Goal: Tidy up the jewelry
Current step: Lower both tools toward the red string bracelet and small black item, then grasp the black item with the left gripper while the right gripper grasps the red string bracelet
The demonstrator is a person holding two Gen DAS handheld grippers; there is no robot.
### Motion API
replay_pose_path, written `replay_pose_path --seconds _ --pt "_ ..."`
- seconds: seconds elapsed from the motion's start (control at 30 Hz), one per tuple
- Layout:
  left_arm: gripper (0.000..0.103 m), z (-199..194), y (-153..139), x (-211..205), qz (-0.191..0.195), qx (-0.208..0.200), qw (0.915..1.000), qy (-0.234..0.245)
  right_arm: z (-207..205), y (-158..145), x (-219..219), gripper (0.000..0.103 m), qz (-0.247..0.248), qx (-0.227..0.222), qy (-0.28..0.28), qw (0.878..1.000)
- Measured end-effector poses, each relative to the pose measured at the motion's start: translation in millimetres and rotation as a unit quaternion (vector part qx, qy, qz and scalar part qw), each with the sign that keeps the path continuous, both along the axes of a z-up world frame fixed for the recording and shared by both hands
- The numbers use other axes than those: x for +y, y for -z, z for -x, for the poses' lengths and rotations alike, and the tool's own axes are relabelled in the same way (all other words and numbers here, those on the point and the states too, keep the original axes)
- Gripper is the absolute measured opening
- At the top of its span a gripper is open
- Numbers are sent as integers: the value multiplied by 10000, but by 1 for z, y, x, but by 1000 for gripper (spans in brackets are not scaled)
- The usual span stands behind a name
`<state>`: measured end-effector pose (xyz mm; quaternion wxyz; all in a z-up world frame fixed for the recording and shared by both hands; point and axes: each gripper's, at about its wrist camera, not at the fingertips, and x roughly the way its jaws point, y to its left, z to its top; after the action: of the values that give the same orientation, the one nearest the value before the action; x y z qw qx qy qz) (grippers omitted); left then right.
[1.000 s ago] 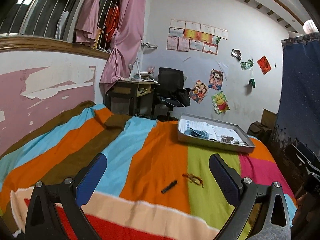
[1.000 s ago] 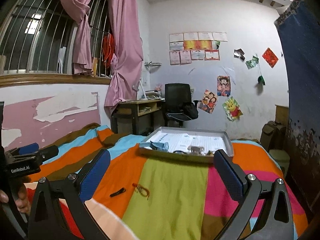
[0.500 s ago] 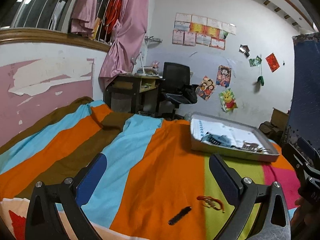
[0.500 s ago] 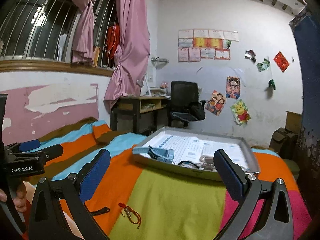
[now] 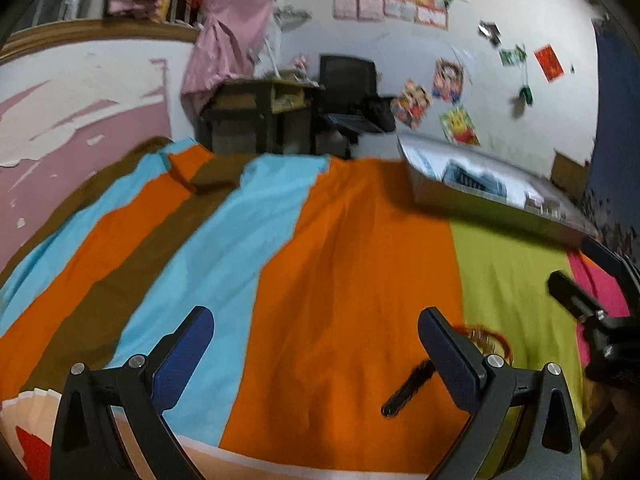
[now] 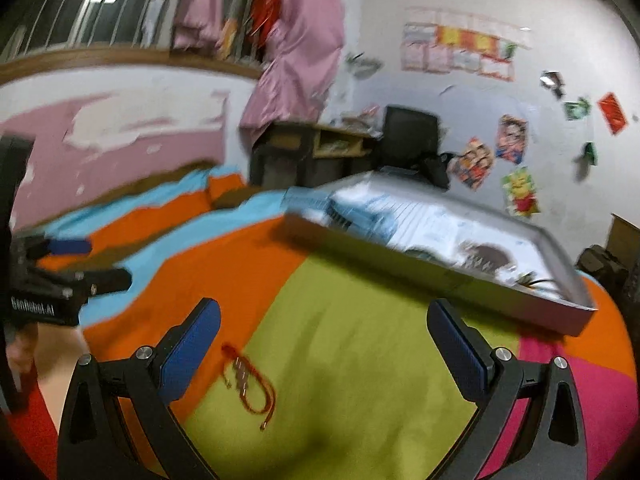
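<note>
A red cord bracelet (image 6: 250, 384) with small metal beads lies on the striped bedspread, just right of my right gripper's left finger. My right gripper (image 6: 324, 344) is open and low over the green stripe, holding nothing. In the left wrist view the same bracelet (image 5: 490, 340) peeks out behind the right finger, and a slim black hair clip (image 5: 406, 390) lies beside it. My left gripper (image 5: 316, 356) is open over the orange stripe. A grey tray (image 6: 436, 276) lined with paper holds a blue watch band and other jewelry.
The striped bedspread (image 5: 240, 264) covers the whole bed. A dark desk (image 5: 256, 120) and black office chair (image 5: 348, 92) stand past the far edge. The other hand-held gripper (image 6: 44, 280) shows at the left of the right wrist view.
Both grippers have dropped and moved forward over the bed. The bracelet and hair clip now sit close to the fingers, and the tray looms larger. Both frames are motion-blurred.
</note>
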<state>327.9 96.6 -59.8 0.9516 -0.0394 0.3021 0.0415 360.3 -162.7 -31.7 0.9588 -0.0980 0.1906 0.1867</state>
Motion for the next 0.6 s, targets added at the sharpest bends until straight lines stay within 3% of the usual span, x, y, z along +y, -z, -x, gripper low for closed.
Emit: replay_pose_path --seconds 0.17,0.23,0.27,0.5,0.6 --pt "103 -9 14 -5 -41 506 9978 421 -5 22 9 99 301 419 -501 9974" --pt "102 -11 19 -8 -8 635 9964 565 -5 28 12 90 423 521 -662 9956" --pt "98 -11 21 -10 -5 677 9957 633 -5 30 15 81 500 579 -750 9942" --pt "61 -15 34 -21 219 1031 9867 1240 -11 41 20 57 736 879 -1119 9871" --pt "51 -18 40 -25 376 1163 9813 1490 -12 45 20 51 716 956 -1202 9855"
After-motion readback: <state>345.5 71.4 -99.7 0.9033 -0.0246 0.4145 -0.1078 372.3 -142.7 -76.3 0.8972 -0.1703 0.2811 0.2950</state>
